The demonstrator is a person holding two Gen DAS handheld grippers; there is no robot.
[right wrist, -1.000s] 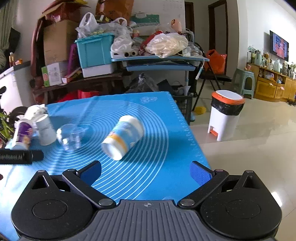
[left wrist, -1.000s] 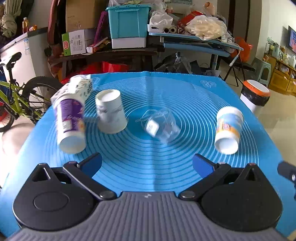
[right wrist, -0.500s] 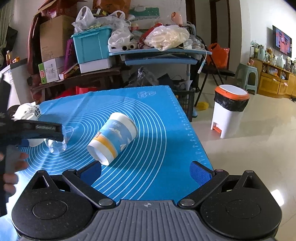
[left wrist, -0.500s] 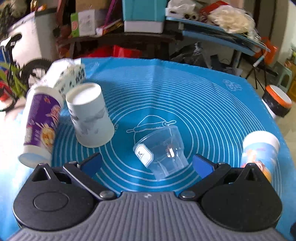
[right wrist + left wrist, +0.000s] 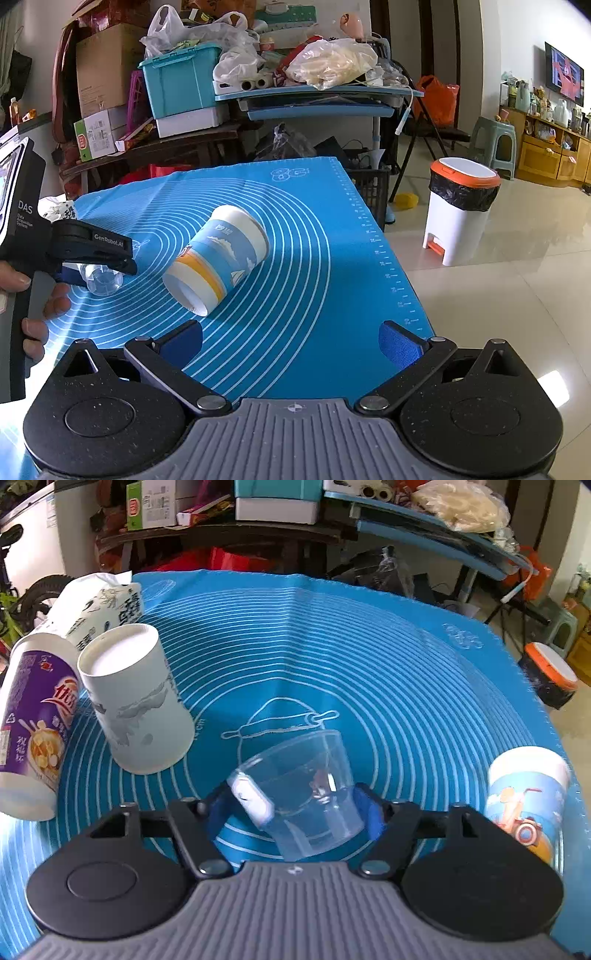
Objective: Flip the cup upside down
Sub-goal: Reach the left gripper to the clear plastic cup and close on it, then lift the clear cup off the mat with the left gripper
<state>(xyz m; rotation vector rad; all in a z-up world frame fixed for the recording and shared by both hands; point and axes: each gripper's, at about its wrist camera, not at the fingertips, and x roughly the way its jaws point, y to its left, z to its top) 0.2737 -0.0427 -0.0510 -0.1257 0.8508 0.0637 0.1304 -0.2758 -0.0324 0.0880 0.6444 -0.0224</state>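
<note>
A clear plastic cup (image 5: 303, 794) lies on its side on the blue mat (image 5: 369, 672), between the blue pads of my left gripper (image 5: 295, 816), which is closed onto its sides. The same cup (image 5: 101, 278) and left gripper (image 5: 96, 254) show at the left of the right wrist view. A blue-and-orange paper cup (image 5: 218, 258) lies on its side ahead of my right gripper (image 5: 291, 341), which is open and empty; it also shows in the left wrist view (image 5: 524, 797).
A white paper cup (image 5: 136, 701), a purple printed cup (image 5: 33, 723) and a tissue pack (image 5: 99, 609) sit at the mat's left. The mat's right edge (image 5: 380, 254) drops to the floor by a white bin (image 5: 461, 214). Cluttered shelves stand behind.
My left gripper moved forward over the clear cup and closed its pads onto it. My right gripper came slightly closer to the blue-and-orange cup and stayed open.
</note>
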